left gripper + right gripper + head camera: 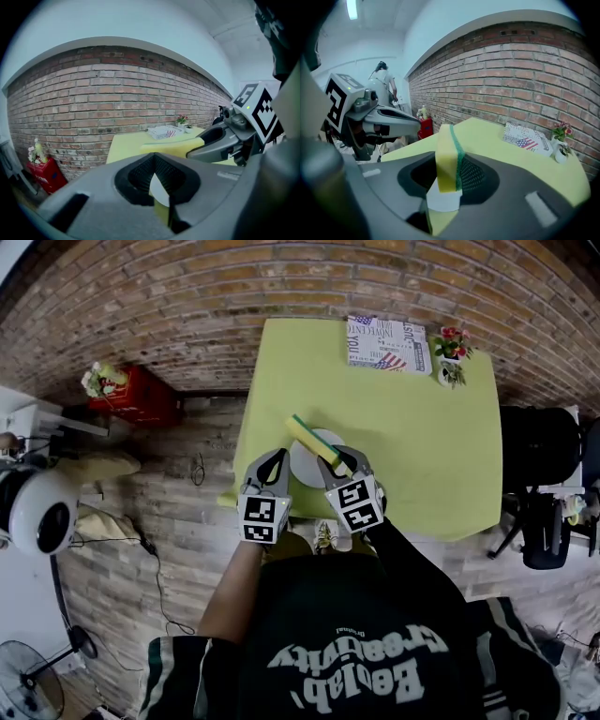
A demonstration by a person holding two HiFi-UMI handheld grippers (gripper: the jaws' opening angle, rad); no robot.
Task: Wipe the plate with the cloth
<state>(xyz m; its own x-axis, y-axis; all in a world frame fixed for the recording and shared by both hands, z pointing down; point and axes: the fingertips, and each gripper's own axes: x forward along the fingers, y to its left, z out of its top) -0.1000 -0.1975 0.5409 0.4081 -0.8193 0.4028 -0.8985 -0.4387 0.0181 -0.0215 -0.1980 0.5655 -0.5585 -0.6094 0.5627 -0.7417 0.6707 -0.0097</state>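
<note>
Plate and sponge held over the bench, one in each gripper.

The left gripper (270,465) is closed on the rim of the white plate (305,461); in the left gripper view a white sliver of the plate (159,190) is seen clamped edge-on between the jaws. The right gripper (344,466) is clamped on a yellow sponge (307,435) with a green face, whose free end points to 10 o'clock across the plate. In the right gripper view the sponge (447,159) stands upright between the jaws, its lower end meeting the plate (443,200). The plate is located at 7 o'clock on the yellow-green bench (412,427), near the front edge. A printed box (389,343) is noted at 12 o'clock and potted flowers (450,354) at 1 o'clock, both well apart from the plate.
</note>
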